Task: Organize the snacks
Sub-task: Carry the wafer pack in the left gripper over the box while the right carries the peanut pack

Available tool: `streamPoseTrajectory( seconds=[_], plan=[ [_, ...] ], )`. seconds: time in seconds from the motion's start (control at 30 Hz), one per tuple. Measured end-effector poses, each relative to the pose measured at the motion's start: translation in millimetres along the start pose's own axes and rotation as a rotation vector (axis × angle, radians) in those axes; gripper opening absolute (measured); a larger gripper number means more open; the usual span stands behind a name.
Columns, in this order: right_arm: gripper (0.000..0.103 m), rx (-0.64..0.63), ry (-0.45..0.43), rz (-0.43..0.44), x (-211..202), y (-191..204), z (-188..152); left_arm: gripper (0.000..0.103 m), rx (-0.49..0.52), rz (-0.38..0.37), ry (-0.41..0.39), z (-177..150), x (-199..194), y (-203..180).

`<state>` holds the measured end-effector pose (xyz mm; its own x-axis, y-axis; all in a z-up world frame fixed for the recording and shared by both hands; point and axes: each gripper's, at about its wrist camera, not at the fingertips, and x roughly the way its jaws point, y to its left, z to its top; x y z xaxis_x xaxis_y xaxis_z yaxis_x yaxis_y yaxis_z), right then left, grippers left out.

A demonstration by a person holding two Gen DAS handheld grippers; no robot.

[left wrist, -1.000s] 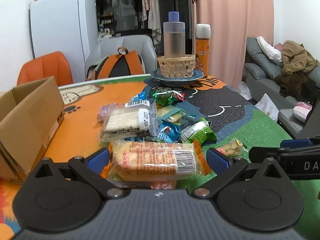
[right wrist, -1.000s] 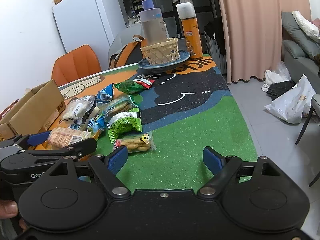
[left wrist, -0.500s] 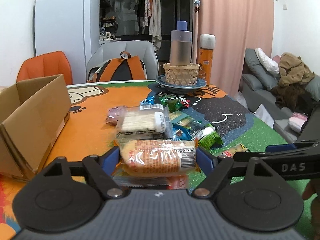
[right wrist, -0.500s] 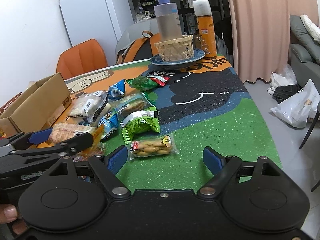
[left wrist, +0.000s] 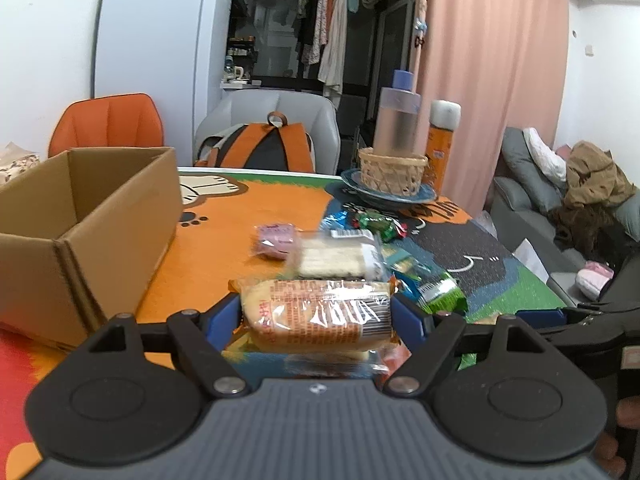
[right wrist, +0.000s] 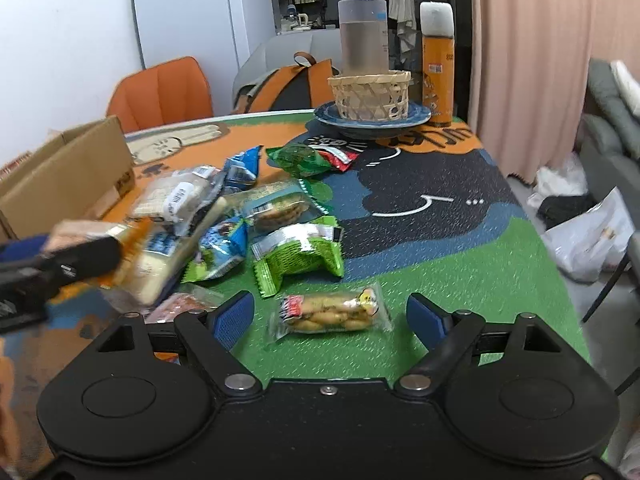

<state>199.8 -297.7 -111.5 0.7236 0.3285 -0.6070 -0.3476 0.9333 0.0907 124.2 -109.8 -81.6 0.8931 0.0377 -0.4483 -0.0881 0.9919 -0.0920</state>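
Between left tool [left wrist: 318, 314] pads: crinkly oblong snack pack [left wrist: 316, 314].

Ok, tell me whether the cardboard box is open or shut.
Open: the cardboard box has its top uncovered, inner walls showing. Contents cannot be told from here.

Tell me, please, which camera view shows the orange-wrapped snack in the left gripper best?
The left wrist view: the orange-wrapped snack sits sharp and centred, clamped in the left gripper. The right wrist view shows it only blurred at the left edge.
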Motion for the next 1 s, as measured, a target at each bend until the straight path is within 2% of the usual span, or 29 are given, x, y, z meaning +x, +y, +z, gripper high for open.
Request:
streamPoseTrajectory(
  seconds=[0.07, 0.17, 0.2, 0.33, 0.83, 1.0],
  plan=[
    [0.081, -0.003, 0.007, 0.003, 3.9, 1.5, 1.0, 0.079, -0.013, 0.005, -0.004, 1.1, -1.9, 5.5],
    [0.061, -0.024, 0.008, -0.017, 6.2, 6.2, 1.8, 0.079, -0.028, 0.011, -0.011, 2.1, -7.0, 12.6],
    [0.058, -0.031, 0.008, -0.024, 6.1, 8.3, 2.5, 0.079, -0.035, 0.013, -0.015, 3.2, -9.4, 15.6],
    [0.056, -0.018, -0.013, -0.003, 0.9, 13.4, 7.6, 0.08, -0.054, 0.022, -0.043, 9.5, -19.0, 25.9],
    [0.056, -0.099, -0.099, 0.047, -20.6, 64.0, 37.9, 0.08, -0.089, 0.065, -0.13, 29.2, -51.6, 59.1],
    [0.056, -0.079, -0.119, 0.117, -26.5, 79.1, 50.8, 0.079, -0.094, 0.083, -0.16, 39.2, -60.9, 71.2]
  ],
)
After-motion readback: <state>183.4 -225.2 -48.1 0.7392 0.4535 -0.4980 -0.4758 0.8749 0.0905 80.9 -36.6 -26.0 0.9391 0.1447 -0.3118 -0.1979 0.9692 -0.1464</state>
